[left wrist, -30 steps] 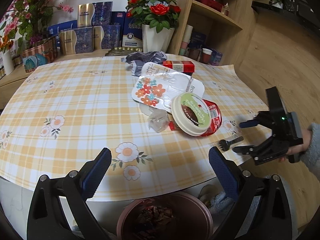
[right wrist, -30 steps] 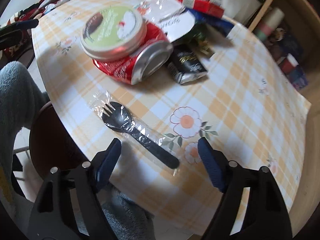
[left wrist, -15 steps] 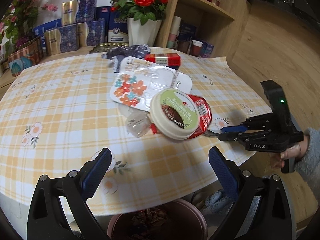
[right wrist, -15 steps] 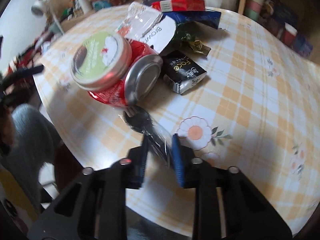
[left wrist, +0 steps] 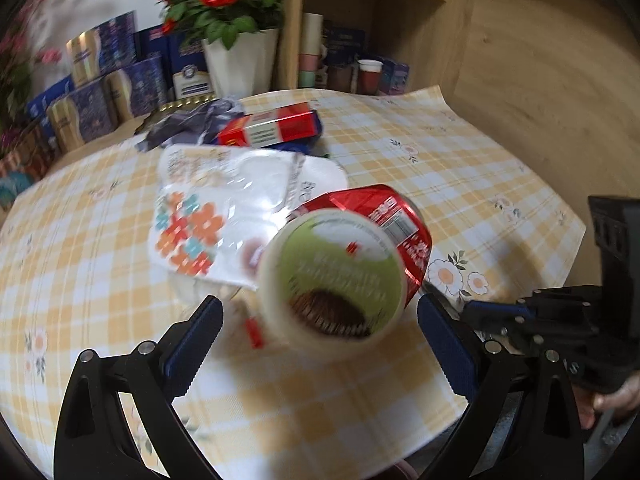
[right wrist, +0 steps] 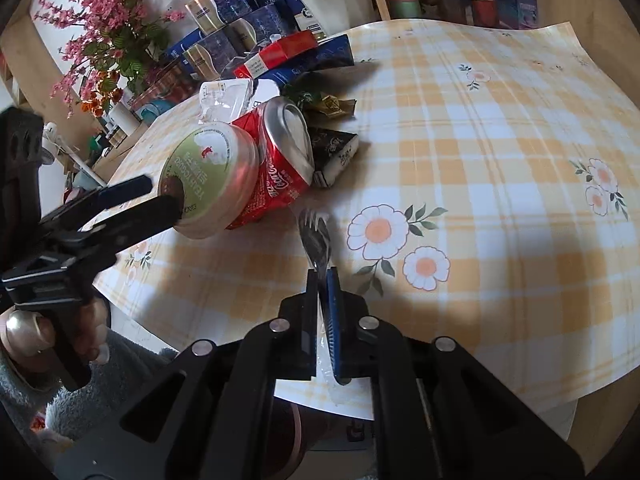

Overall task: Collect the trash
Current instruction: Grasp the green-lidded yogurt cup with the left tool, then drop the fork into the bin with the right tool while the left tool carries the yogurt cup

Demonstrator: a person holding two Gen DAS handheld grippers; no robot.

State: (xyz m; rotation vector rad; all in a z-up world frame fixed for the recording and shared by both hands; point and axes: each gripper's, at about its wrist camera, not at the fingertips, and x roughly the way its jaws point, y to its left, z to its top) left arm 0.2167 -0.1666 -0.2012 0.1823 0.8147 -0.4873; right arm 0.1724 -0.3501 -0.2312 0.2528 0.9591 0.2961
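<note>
My right gripper (right wrist: 322,276) is shut on the handle of a black plastic spork in clear wrap (right wrist: 316,236), near the table's front edge. My left gripper (left wrist: 320,312) is open, its fingers on either side of a round green-lidded tub (left wrist: 332,276), which shows in the right wrist view too (right wrist: 208,180). A crushed red cola can (right wrist: 280,160) lies against the tub; it also shows in the left wrist view (left wrist: 384,216). Behind lie a clear flowered plastic tray (left wrist: 224,208), a red box (left wrist: 272,128) and a black packet (right wrist: 334,148).
The yellow checked tablecloth (right wrist: 500,152) covers the table. A white vase of red roses (left wrist: 236,60), blue and gold boxes (left wrist: 96,104) and a wooden shelf with cups (left wrist: 368,72) stand behind. A brown bin rim (right wrist: 296,440) sits below the front edge.
My right gripper has closed fully on the spork handle and lifted it off the cloth. My left gripper has moved forward so its open fingers flank the green-lidded tub.
</note>
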